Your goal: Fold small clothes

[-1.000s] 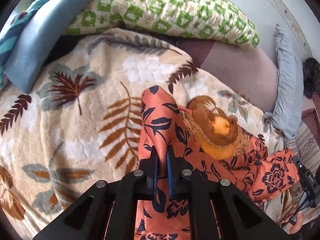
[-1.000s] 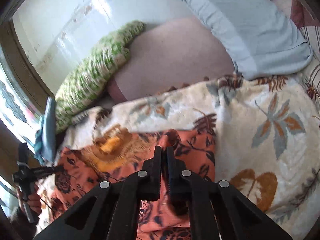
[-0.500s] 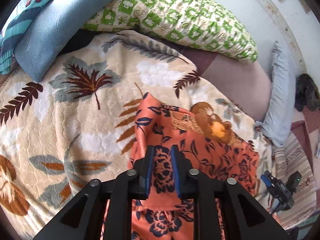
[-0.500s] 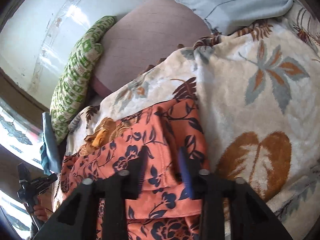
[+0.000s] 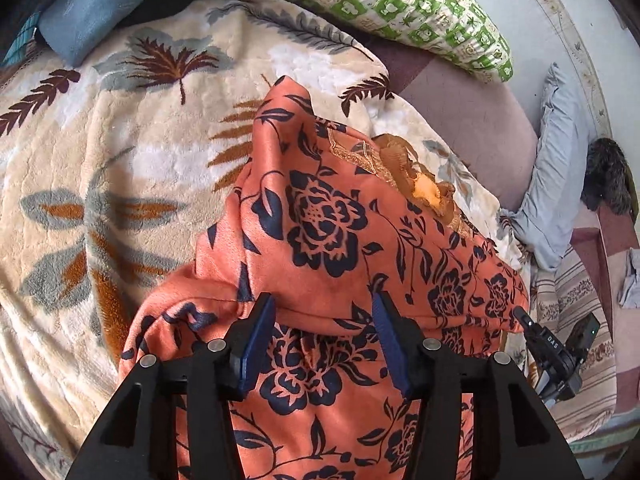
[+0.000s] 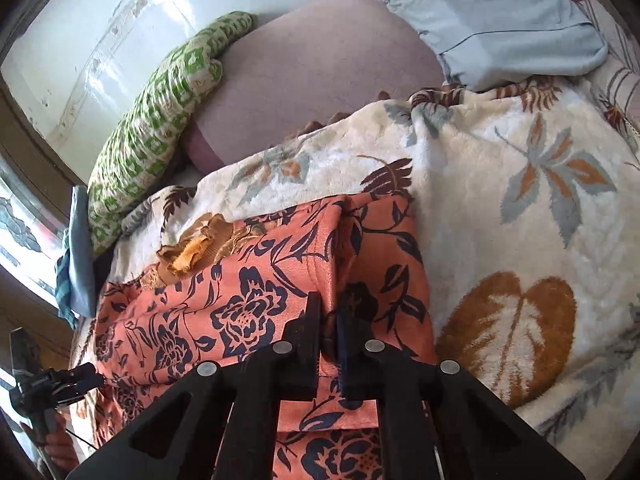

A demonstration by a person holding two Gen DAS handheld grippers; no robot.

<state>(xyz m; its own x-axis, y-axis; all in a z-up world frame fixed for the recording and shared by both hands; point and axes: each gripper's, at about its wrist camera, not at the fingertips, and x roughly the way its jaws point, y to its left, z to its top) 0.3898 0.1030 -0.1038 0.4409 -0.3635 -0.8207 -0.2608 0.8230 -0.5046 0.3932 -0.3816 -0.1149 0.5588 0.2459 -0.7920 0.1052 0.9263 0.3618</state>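
Observation:
An orange garment (image 5: 320, 216) with dark blue flowers and a brown frilled collar (image 5: 420, 188) lies partly folded on a cream leaf-print blanket (image 5: 120, 168). My left gripper (image 5: 325, 320) hovers over its near folded edge, jaws opening, with cloth under the gap and neither pad pressing on it. In the right wrist view, the garment (image 6: 248, 300) shows its folded-over right side. My right gripper (image 6: 329, 322) is shut on a fold of the garment there. The other hand-held gripper (image 6: 60, 384) shows at the garment's far left corner.
A green checked pillow (image 5: 380, 4) and a blue cushion (image 5: 92, 4) lie at the blanket's far side. A light blue pillow (image 6: 500, 24) rests on a mauve sheet (image 6: 320, 80) by the wall. Striped bedding (image 5: 576, 320) and the right gripper's body (image 5: 556, 356) sit at right.
The left gripper let go of the garment and opened, and the lifted part now lies folded over. The right gripper opened, sank, then shut again on the cloth.

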